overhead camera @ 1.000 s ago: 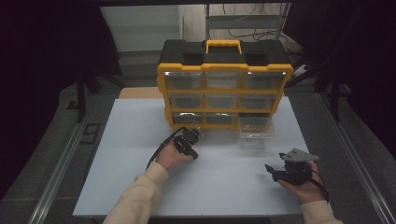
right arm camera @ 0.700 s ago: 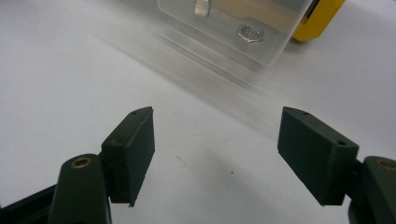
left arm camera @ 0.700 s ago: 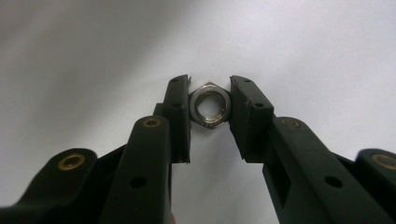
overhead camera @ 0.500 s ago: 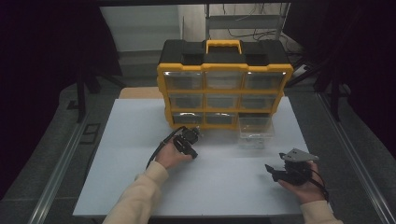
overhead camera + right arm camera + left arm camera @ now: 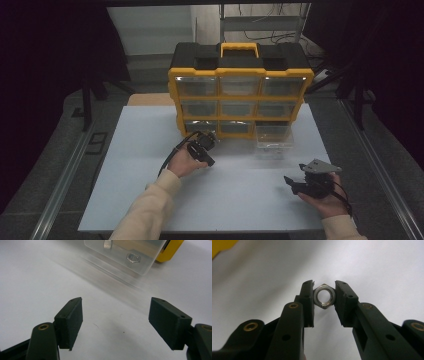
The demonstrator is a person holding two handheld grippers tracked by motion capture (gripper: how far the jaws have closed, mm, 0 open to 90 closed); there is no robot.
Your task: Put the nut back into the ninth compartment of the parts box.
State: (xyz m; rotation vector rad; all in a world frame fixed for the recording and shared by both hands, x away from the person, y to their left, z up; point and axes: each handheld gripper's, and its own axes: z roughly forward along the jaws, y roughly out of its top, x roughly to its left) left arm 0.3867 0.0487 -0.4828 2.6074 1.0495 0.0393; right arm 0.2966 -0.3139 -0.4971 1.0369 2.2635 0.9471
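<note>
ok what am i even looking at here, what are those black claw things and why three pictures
A person sits at a white table and holds a hand-operated gripper in each hand; no robot arm is involved. The high view looks down from above the person. The other two come from small cameras riding on each gripper, looking along its black jaws.

The left gripper is shut on a small metal hex nut, pinched between its pads. The right gripper is open with nothing between its jaws.

At the back of the table stands a yellow and black organizer case with clear drawers. One clear drawer has been pulled out onto the table, with another nut inside it.
</note>
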